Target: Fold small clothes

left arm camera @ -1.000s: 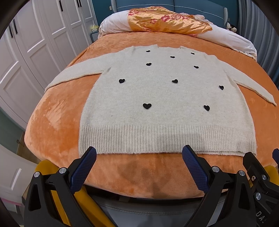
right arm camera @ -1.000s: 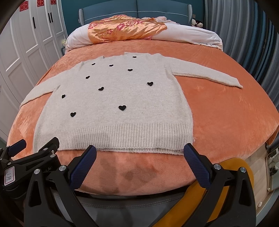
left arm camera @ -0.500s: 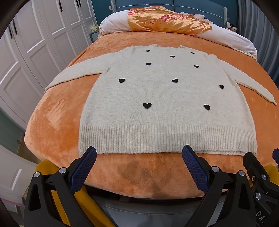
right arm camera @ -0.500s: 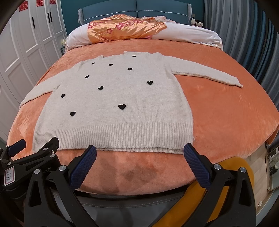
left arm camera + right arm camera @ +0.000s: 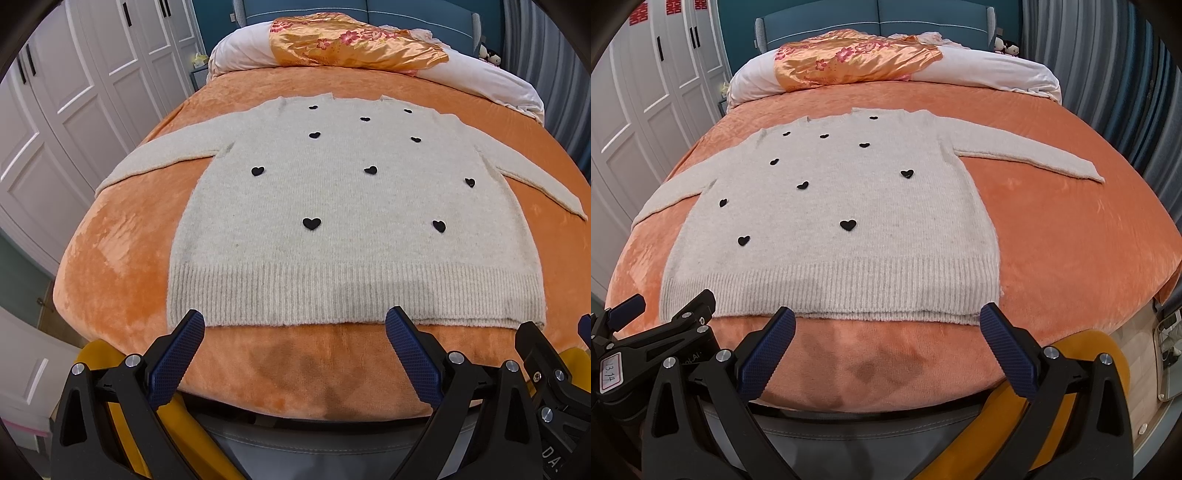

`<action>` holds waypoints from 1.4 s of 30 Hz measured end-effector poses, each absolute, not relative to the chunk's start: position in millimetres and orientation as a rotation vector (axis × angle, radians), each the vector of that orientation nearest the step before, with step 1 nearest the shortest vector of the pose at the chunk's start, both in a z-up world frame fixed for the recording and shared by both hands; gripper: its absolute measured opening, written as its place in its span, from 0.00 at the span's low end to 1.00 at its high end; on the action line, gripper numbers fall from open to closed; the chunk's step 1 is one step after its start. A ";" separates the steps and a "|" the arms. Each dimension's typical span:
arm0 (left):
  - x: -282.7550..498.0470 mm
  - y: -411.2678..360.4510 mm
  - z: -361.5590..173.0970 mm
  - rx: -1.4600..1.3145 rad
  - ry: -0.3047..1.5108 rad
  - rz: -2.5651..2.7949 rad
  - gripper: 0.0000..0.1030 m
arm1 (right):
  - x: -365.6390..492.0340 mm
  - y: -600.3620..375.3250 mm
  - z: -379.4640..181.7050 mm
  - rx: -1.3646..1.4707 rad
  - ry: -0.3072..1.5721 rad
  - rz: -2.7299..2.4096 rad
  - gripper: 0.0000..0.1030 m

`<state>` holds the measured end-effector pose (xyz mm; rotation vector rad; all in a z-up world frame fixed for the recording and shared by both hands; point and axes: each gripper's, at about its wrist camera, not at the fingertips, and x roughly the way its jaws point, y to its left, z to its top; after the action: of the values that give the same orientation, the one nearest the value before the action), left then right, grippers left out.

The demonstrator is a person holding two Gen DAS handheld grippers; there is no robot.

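Both grippers hang side by side off the foot edge of the bed, level and pointing toward the headboard. The left gripper has its blue-padded fingers spread wide and grasping nothing, their tips just short of the sweater's ribbed hem. The right gripper is in the same pose, its fingers released and bare, also just shy of the hem; part of the left tool shows at the lower left of its view. The cream sweater, dotted with small black hearts, lies flat and face up in the middle of the bed, hem toward the foot edge, neckline toward the head, both sleeves stretched out toward the left and right edges. It rests on a plush orange blanket that covers the whole bed. At the head end sit a white bolster and an orange floral satin cover before a teal headboard. White wardrobe doors stand along the left side, grey pleated curtains along the right. Bare blanket rings the sweater on every side, widest at the right edge and narrowest at the foot edge.
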<state>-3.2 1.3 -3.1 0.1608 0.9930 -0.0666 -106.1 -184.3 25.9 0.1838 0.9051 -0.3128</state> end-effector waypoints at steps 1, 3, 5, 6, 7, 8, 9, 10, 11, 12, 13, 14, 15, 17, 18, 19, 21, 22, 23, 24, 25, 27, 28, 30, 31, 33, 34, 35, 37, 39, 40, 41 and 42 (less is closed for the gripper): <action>-3.5 2.0 -3.8 0.162 0.993 -0.067 0.93 | -106.5 -184.3 25.8 0.184 0.905 -0.313 0.95; -3.2 1.1 -3.1 0.161 0.993 -0.066 0.92 | -106.3 -184.4 25.8 0.183 0.906 -0.313 0.95; -3.2 1.1 -3.0 0.160 0.994 -0.066 0.92 | -107.0 -184.7 25.5 0.185 0.906 -0.312 0.95; -3.2 1.1 -3.1 0.161 0.993 -0.066 0.92 | -106.3 -185.2 25.3 0.185 0.907 -0.313 0.95; -3.4 1.9 -3.6 0.162 0.993 -0.066 0.92 | -105.8 -185.0 25.3 0.184 0.907 -0.313 0.95; -3.2 1.0 -3.0 0.161 0.993 -0.066 0.92 | -105.6 -185.0 25.4 0.185 0.907 -0.312 0.95; -3.1 0.9 -2.9 0.160 0.993 -0.066 0.92 | -106.5 -185.2 25.2 0.185 0.907 -0.313 0.95; -3.1 0.8 -2.9 0.160 0.993 -0.066 0.92 | -106.7 -185.1 25.1 0.184 0.906 -0.313 0.95; -3.2 0.7 -3.0 0.161 0.993 -0.065 0.92 | -106.2 -185.1 25.1 0.184 0.907 -0.312 0.95; -3.3 1.3 -3.4 0.162 0.993 -0.065 0.92 | -106.5 -185.3 25.0 0.185 0.908 -0.312 0.95; -3.0 0.3 -2.3 0.162 0.994 -0.065 0.92 | -106.0 -185.4 24.7 0.187 0.908 -0.313 0.95; -3.1 1.4 -2.7 0.161 0.995 -0.064 0.92 | -106.0 -185.5 24.6 0.186 0.908 -0.313 0.95; -3.2 1.1 -2.9 0.161 0.995 -0.064 0.92 | -106.7 -185.6 24.3 0.186 0.908 -0.313 0.95; -3.2 0.6 -2.6 0.162 0.996 -0.064 0.92 | -106.2 -185.6 24.5 0.186 0.908 -0.312 0.95; -3.3 0.9 -2.6 0.162 0.997 -0.064 0.92 | -107.1 -185.8 24.2 0.186 0.909 -0.312 0.95; -3.4 1.3 -2.8 0.164 0.997 -0.064 0.92 | -106.4 -185.7 24.3 0.186 0.909 -0.312 0.95; -3.6 0.6 -2.5 0.165 0.997 -0.064 0.92 | -106.5 -186.5 22.8 0.188 0.912 -0.312 0.95; -3.5 0.7 -2.9 0.165 0.998 -0.063 0.92 | -106.9 -186.7 22.3 0.188 0.913 -0.313 0.95; -3.6 0.9 -3.0 0.166 0.998 -0.063 0.92 | -106.6 -186.9 21.8 0.189 0.914 -0.313 0.95; -3.8 1.4 -3.2 0.167 0.997 -0.063 0.92 | -107.2 -187.0 21.4 0.189 0.915 -0.314 0.95; -3.6 0.7 -2.9 0.166 0.997 -0.063 0.92 | -106.3 -186.9 20.9 0.190 0.916 -0.315 0.95; -3.7 1.6 -3.2 0.166 0.998 -0.063 0.92 | -106.8 -187.2 20.3 0.191 0.917 -0.315 0.95; -3.7 1.3 -3.1 0.166 0.998 -0.063 0.92 | -105.2 -186.4 20.6 0.192 0.919 -0.315 0.95; -3.7 1.4 -3.8 0.167 1.000 -0.064 0.92 | -105.0 -186.3 19.1 0.193 0.922 -0.314 0.95; -3.5 1.7 -4.6 0.168 1.003 -0.064 0.92 | -102.2 -186.1 17.6 0.195 0.927 -0.313 0.95; -2.6 2.6 -9.3 0.168 1.017 -0.069 0.93 | -99.8 -187.1 13.1 0.199 0.938 -0.304 0.95; -1.1 3.7 -11.9 0.164 1.027 -0.070 0.94 | -98.2 -188.3 10.1 0.203 0.945 -0.296 0.95; 0.8 3.0 -13.6 0.160 1.033 -0.067 0.94 | -96.6 -191.3 6.6 0.213 0.953 -0.288 0.95; 7.1 9.8 -16.3 0.141 1.036 -0.052 0.94 | -93.9 -206.0 -1.5 0.249 0.964 -0.286 0.95; 15.5 13.8 -17.9 0.127 1.036 -0.051 0.94 | -91.0 -230.5 -8.4 0.300 0.968 -0.308 0.95; 20.4 16.1 -18.9 0.123 1.039 -0.049 0.94 | -87.4 -254.5 -12.0 0.342 0.967 -0.336 0.95; 27.7 18.4 -20.2 0.124 1.047 -0.040 0.94 | -84.4 -272.0 -14.2 0.373 0.965 -0.357 0.95; 34.4 20.0 -21.6 0.127 1.056 -0.030 0.94 | -81.3 -292.7 -15.4 0.408 0.959 -0.383 0.95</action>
<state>34.4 20.0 -21.6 0.1270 1.0560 -0.0299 -81.3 -292.7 -15.4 0.4083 0.9593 -0.3827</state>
